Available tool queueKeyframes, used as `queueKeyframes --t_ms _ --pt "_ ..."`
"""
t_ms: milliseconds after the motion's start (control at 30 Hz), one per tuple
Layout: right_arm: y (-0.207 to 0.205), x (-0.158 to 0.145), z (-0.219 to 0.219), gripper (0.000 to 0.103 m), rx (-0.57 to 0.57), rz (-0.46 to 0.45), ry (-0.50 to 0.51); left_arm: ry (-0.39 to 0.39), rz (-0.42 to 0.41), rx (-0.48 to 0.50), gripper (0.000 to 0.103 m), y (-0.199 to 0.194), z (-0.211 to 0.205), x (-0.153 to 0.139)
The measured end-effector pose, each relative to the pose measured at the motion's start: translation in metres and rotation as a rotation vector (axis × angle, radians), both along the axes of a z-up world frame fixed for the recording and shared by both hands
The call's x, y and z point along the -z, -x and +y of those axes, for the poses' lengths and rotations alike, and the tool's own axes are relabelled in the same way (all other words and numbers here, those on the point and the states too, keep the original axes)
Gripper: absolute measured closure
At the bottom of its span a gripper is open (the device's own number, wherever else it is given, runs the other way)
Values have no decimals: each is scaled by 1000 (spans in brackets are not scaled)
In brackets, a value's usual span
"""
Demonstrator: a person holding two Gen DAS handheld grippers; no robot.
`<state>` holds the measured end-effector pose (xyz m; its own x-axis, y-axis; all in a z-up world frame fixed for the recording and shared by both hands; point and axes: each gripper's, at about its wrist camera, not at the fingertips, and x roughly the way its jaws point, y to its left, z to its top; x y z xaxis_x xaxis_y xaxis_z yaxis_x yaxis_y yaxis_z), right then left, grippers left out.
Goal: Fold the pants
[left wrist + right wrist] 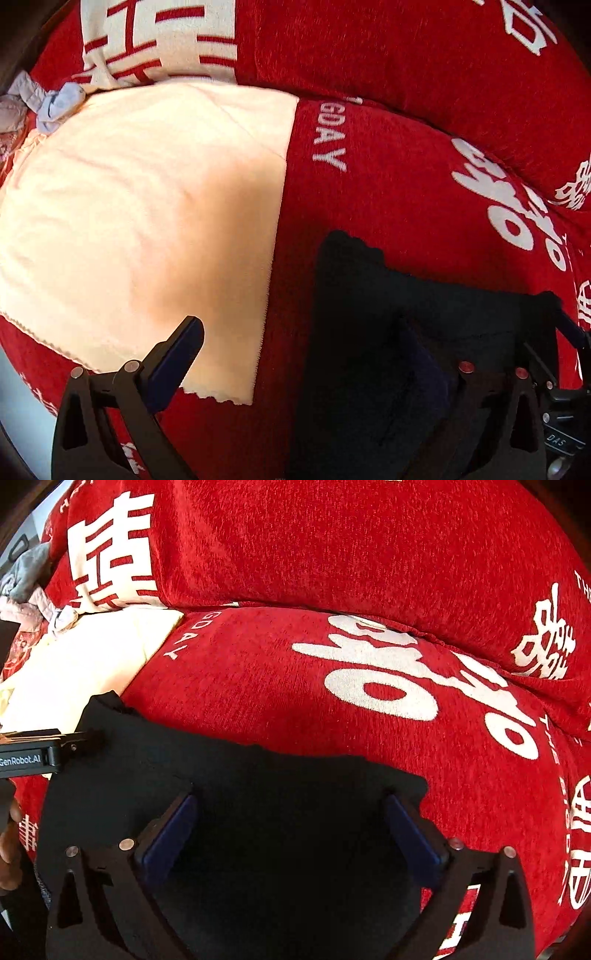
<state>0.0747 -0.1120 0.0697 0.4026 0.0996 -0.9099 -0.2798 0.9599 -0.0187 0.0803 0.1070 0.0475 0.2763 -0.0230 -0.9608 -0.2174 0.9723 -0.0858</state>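
Lying limp on the red sofa cover (pixel 295 686), black pants (pixel 258 812) need edge grips; both hand-held grippers (pixel 291 834) (pixel 325 354) gape, released.

black pants (pixel 258 812), red cover (pixel 295 554) — white lettering, cream cloth (pixel 129 221)

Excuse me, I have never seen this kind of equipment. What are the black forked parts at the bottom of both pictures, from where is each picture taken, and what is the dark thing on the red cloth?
There is no robot. A person holds a two-finger gripper in each hand, and a camera on each looks forward along its fingers. So the black forks are the gripper fingers. One picture comes from the left gripper, the other from the right gripper. Both are open and hold nothing.

The dark thing is the black pants, lying folded on a red cover with white lettering. Beside them lies a cream cloth. A small pile of pale clothes sits farther away.
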Motion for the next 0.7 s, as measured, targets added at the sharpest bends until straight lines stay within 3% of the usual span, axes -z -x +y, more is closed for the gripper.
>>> queueKeyframes --t_ms 100,267,467,700 --pt "11 -16 3 1 -1 -50 9 -57 -36 16 0 9 -4 -17" --pt "21 -29 17 1 -57 -89 3 -80 -107 52 0 26 -16 -38" --pt "21 -10 17 1 -56 11 -21 -138 -59 106 0 31 -32 -21" --pt "76 -20 0 1 -50 -28 -42 -140 -93 115 0 59 -36 -29"
